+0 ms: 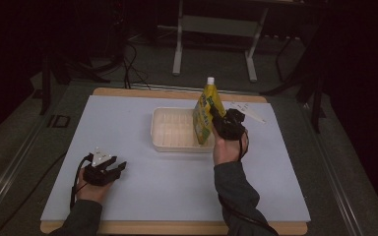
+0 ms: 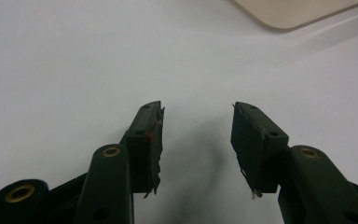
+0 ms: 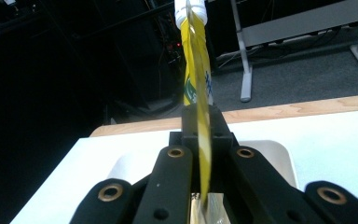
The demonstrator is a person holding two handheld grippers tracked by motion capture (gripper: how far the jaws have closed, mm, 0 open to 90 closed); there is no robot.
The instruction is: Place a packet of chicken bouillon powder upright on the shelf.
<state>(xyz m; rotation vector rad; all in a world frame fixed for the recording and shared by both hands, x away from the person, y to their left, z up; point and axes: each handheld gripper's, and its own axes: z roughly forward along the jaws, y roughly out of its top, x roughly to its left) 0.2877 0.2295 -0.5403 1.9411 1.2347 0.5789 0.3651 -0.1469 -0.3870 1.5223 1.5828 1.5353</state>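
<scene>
One yellow pouch in right claw, over one tray.

A flat yellow plastic pouch with green print and a white screw cap stands upright, cap uppermost, pinched along its edge between the jaws of the right gripper; from the right gripper view the pouch shows edge-on, thin and slightly bowed. It hangs over the right end of a shallow white rectangular plastic tray, ribbed inside. The tray lies flat on the pale sheet covering the desk, toward its far middle.
</scene>
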